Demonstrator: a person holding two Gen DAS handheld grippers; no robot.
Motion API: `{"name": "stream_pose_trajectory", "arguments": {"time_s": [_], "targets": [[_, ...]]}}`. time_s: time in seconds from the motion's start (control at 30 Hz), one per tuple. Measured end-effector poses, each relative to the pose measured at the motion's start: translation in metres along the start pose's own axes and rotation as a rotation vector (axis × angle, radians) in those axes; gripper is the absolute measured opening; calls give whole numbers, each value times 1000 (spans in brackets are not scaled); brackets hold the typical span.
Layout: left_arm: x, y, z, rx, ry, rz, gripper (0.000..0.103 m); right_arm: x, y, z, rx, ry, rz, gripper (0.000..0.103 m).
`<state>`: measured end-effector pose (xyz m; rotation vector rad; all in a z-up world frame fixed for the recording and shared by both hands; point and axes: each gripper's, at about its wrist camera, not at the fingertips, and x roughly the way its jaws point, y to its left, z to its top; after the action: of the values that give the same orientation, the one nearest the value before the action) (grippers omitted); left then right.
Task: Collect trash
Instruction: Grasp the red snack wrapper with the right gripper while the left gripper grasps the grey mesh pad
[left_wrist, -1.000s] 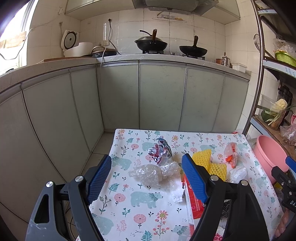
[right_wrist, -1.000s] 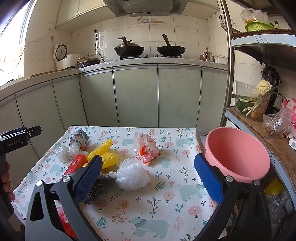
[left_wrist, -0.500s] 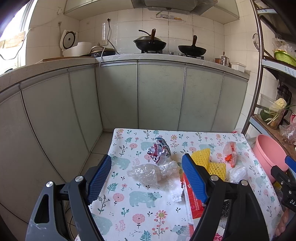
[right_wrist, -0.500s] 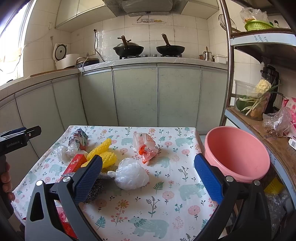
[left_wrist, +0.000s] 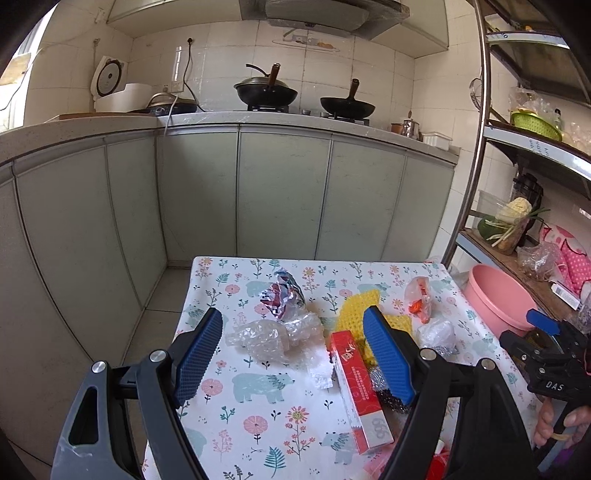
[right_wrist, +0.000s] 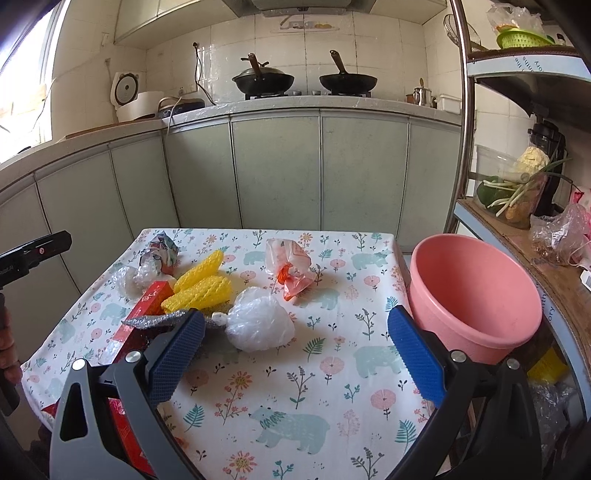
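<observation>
Trash lies on a floral-cloth table: a crumpled clear plastic wrap, a colourful foil wrapper, yellow foam netting, a red box, a white plastic bag, a clear bag with orange contents and a steel scrubber. A pink basin stands at the table's right edge. My left gripper is open above the clear wrap, empty. My right gripper is open near the white bag, empty.
Green kitchen cabinets with a counter and two woks stand behind the table. A metal shelf rack with vegetables and bags stands at the right. Tiled floor lies left of the table.
Both grippers have risen and drawn back a little, so the table and trash sit lower and smaller in view. Both stay open. No trash has moved.
</observation>
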<state>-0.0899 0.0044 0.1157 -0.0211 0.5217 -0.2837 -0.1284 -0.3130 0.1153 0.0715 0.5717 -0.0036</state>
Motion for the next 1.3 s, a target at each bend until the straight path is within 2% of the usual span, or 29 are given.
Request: {"name": "stream_pose_trajectory", "arguments": {"time_s": [0.13, 0.2, 0.4, 0.47, 0.53, 0.73, 0.97, 1.03, 1.1, 1.17, 1.2, 1.3], "targets": [[-3, -4, -9, 13, 43, -67, 78, -1, -3, -6, -5, 35, 22, 100], [-6, -5, -13, 14, 65, -99, 78, -2, -5, -7, 10, 69, 75, 100], [-14, -8, -18, 55, 74, -101, 78, -11, 4, -12, 19, 245, 456, 99], [-14, -8, -20, 48, 82, -100, 78, -15, 15, -14, -12, 291, 558, 99], [-13, -6, -21, 37, 90, -103, 78, -18, 26, -17, -45, 324, 619, 99], [-11, -10, -25, 45, 128, -111, 78, -5, 46, -29, -64, 441, 689, 99], [-8, -16, -36, 46, 165, -129, 78, 21, 70, -44, -136, 552, 653, 99], [-6, -18, -37, 51, 172, -128, 78, 28, 75, -49, -148, 581, 638, 82], [-5, -18, -38, 53, 177, -125, 78, 37, 74, -53, -143, 618, 614, 57], [-3, -18, -37, 50, 181, -125, 78, 42, 69, -54, -110, 630, 617, 45], [-1, -18, -38, 50, 182, -125, 78, 41, 66, -55, -101, 632, 624, 33], [4, -20, -36, 50, 188, -131, 78, 37, 55, -53, -61, 607, 643, 21]]}}
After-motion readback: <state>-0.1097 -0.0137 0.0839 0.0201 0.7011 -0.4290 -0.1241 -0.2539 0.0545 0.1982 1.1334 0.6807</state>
